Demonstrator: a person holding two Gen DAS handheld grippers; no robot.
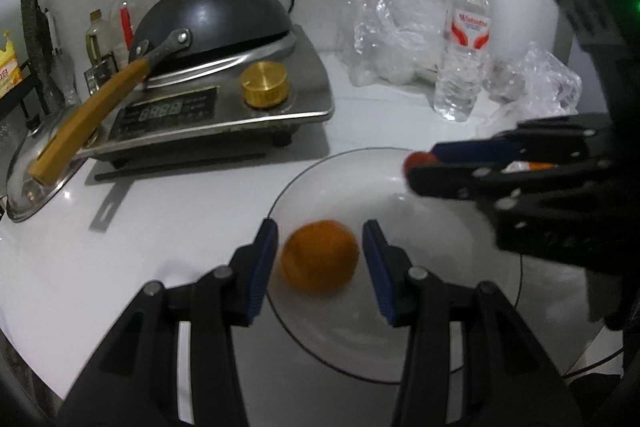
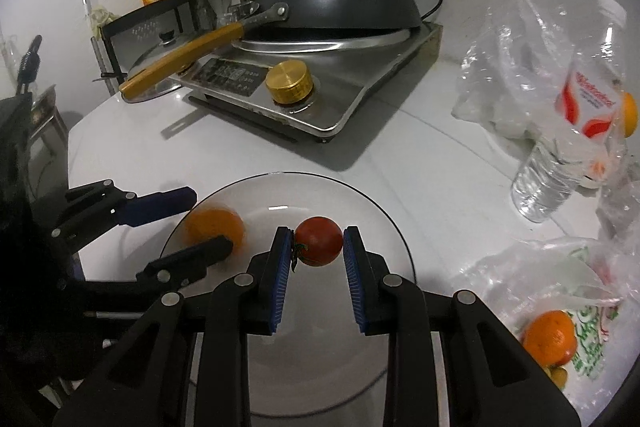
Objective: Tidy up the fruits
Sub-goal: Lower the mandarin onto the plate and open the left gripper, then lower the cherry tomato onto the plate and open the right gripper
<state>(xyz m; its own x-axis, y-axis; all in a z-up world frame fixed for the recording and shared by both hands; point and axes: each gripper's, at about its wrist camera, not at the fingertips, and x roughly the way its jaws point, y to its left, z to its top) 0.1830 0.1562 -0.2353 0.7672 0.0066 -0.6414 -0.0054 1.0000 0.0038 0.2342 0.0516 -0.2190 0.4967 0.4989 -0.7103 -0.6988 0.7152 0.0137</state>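
Note:
A white plate [image 1: 400,195] with a thin dark rim lies on the white counter; it also shows in the right wrist view [image 2: 360,211]. An orange [image 1: 319,257] sits blurred between my left gripper's [image 1: 320,239] open blue pads, with gaps on both sides, over the plate. In the right wrist view the orange [image 2: 214,223] lies between the left gripper's fingers [image 2: 168,205]. My right gripper [image 2: 318,241] is shut on a red tomato [image 2: 319,241] above the plate; the tomato [image 1: 418,159] shows at its tips in the left wrist view.
An induction cooker [image 1: 240,107] with an upturned wok [image 1: 212,15] stands at the back left. A water bottle [image 1: 462,43] and crumpled plastic bags [image 1: 392,23] are at the back right. A bag with another orange [image 2: 550,337] lies at the right.

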